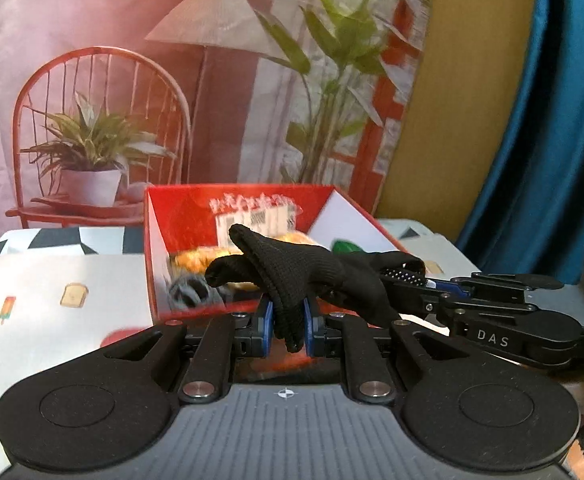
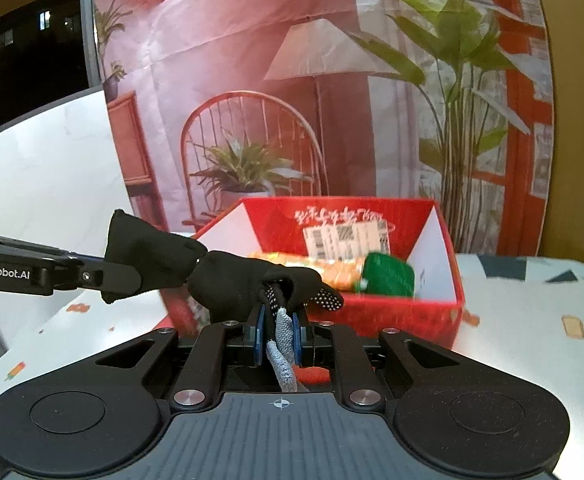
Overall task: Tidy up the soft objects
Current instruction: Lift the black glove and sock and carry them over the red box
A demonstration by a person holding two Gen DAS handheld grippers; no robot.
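A black knit glove [image 1: 292, 268] hangs stretched between both grippers, above the table in front of an open red box [image 1: 158, 248]. My left gripper [image 1: 288, 316] is shut on the glove's finger end. In the right wrist view my right gripper [image 2: 279, 330] is shut on the grey cuff end of the glove [image 2: 232, 280], whose white-dotted palm side shows. Each view shows the other gripper from the side: the right gripper [image 1: 406, 276] and the left gripper [image 2: 118, 276]. The red box [image 2: 440, 304] holds an orange item [image 2: 328, 270], a green item [image 2: 388, 274] and a dark grey item [image 1: 188, 292].
A white tablecloth [image 1: 52, 280] with small food prints covers the table [image 2: 532, 320]. Behind the box stands a printed backdrop [image 1: 112, 80] showing a chair, lamp and plants. A blue curtain [image 1: 552, 120] hangs at the right.
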